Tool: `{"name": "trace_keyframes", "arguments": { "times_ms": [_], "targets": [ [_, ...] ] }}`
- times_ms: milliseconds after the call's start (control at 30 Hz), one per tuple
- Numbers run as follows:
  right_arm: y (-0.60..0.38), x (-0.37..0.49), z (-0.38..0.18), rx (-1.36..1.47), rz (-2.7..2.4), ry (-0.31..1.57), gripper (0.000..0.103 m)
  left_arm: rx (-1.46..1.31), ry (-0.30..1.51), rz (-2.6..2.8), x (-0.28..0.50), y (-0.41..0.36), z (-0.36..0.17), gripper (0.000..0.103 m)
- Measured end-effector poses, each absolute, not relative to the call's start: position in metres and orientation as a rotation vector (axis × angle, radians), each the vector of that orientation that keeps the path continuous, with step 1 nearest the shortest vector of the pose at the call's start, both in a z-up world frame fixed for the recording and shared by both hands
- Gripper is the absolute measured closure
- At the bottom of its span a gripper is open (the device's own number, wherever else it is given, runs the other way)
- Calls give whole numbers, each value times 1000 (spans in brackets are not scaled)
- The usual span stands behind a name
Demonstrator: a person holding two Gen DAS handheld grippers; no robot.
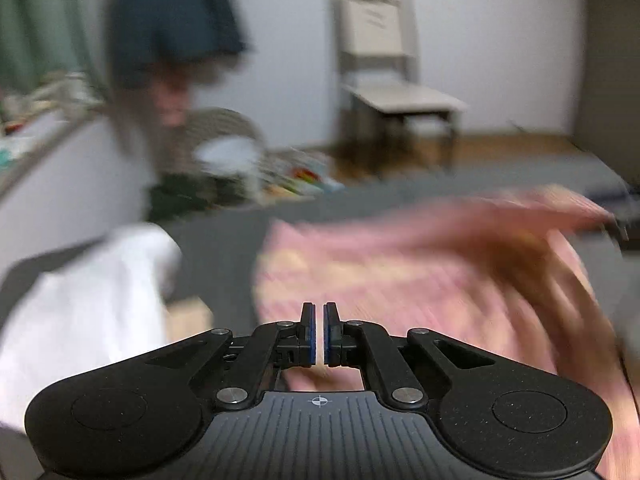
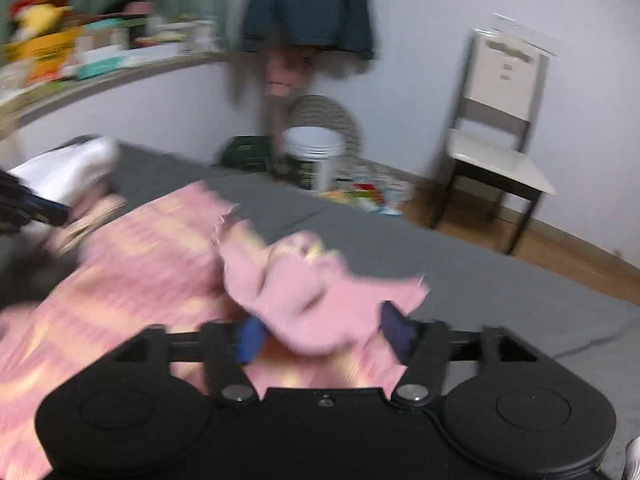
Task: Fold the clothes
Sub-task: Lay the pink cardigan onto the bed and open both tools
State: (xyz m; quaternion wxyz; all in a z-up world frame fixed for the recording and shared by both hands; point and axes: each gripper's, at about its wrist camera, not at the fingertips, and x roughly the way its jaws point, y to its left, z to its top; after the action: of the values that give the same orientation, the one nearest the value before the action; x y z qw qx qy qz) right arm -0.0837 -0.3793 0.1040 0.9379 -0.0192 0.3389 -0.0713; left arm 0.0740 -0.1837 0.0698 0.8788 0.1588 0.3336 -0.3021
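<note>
Left tongs (image 1: 319, 334): we record the blue pads drawn almost together, a thin slit between them, nothing caught; they hover low over the near edge of the pink garment.
Right tongs (image 2: 322, 334): spread wide, a bunched fold of the pink cloth lying between the two blue pads; whether the pads press it we cannot tell, the view being smeared by motion.
Pink garment (image 2: 132, 264): spread across the grey bed (image 2: 480, 280), one part rumpled up in front of the right tongs.
Handling: we judge it light, soft and limp, likely to sag and drag when lifted; not fragile, not slippery.
Where to hold: we would take it at an outer edge or corner, one point per tongs, well apart, so the cloth hangs flat.
White garment (image 1: 84, 304): heaped on the bed to the left, apart from the pink one.
White bucket (image 2: 314, 152): on the floor beyond the bed; contents not visible.
Shelf (image 2: 100, 76): crowded with boxes and small items, too blurred to list.
Chair (image 2: 496, 148): empty seat, by the wall.
</note>
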Motion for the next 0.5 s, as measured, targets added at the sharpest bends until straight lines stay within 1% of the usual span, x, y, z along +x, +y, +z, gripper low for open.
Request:
{"name": "trace_keyframes", "arguments": {
  "times_ms": [33, 67, 100, 133, 167, 200, 233, 267, 400, 500],
  "targets": [
    [-372, -98, 110, -43, -94, 686, 33, 351, 705, -690, 68, -177, 65, 93],
    [-360, -113, 116, -41, -34, 693, 29, 366, 712, -755, 44, -173, 61, 89],
    [-348, -132, 121, -32, 27, 720, 27, 382, 719, -820, 18, -168, 61, 77],
    [-341, -156, 128, -22, 74, 757, 27, 391, 717, -868, -4, -163, 62, 58],
    [-335, -179, 137, -14, 113, 795, 27, 397, 712, -912, -26, -157, 64, 47],
    [-329, -200, 141, -11, 146, 824, 27, 396, 693, -939, -45, -151, 66, 25],
    [-324, -218, 147, -10, 157, 839, 27, 397, 671, -965, -64, -146, 69, 13],
    [-320, -234, 155, -8, 157, 846, 27, 405, 644, -988, -81, -142, 70, 12],
    [-325, -298, 202, 94, 134, 825, 27, 534, 568, -1036, -125, -141, 66, 12],
    [-337, -341, 257, 156, 90, 772, 26, 652, 535, -1040, -134, -152, 53, 12]
  ]
}}
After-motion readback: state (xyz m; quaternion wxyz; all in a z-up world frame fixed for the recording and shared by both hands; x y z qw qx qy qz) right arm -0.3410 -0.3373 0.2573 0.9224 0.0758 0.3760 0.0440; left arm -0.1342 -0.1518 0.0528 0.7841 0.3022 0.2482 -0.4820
